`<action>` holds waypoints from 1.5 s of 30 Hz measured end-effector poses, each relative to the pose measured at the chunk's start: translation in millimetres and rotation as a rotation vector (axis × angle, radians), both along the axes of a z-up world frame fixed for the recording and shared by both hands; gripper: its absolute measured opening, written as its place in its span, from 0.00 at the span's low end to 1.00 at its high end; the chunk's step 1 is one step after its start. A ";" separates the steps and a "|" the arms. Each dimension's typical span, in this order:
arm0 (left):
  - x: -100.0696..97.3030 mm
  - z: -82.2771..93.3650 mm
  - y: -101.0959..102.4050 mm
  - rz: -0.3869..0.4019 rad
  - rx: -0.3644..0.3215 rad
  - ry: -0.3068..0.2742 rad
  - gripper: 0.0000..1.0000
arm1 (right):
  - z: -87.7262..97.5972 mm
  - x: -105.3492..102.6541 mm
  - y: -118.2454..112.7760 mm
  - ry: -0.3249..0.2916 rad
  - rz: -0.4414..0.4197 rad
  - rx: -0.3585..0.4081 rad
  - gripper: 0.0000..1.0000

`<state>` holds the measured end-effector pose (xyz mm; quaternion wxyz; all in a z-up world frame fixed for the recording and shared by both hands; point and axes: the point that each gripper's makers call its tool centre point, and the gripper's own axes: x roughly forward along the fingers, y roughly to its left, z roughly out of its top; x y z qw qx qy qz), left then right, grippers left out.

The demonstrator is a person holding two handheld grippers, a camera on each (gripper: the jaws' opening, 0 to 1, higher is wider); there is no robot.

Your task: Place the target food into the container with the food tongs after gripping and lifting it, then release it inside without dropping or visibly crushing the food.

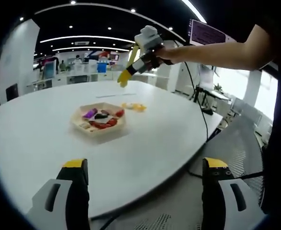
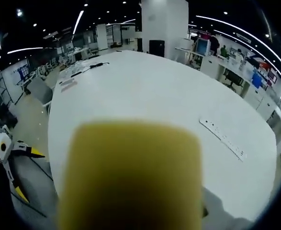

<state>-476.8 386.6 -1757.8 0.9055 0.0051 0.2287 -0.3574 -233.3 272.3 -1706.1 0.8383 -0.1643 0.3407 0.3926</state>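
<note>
While no writing reads clearly, food fills the tray (image 1: 85,128).

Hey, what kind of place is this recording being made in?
Probably an open-plan office or lab. A large white table stands in a wide hall with ceiling light strips, desks with monitors and mesh office chairs.

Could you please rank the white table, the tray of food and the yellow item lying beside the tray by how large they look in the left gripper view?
1. White table, by far the largest.
2. Tray of food.
3. Yellow item just beyond the tray, smallest; it lies slightly farther from the camera, but the gap in size looks real.
</note>
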 end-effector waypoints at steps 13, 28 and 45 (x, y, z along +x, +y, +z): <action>2.2 -5.2 2.5 0.025 0.021 0.026 0.96 | -56.8 45.2 -98.2 0.012 -0.222 -0.041 0.26; 2.9 -11.7 5.0 0.037 0.047 0.053 0.96 | -107.5 58.5 -119.6 0.031 -0.304 -0.077 0.26; -0.8 -13.8 2.9 0.007 0.053 0.055 0.95 | -113.3 42.6 -132.1 0.025 -0.332 -0.071 0.24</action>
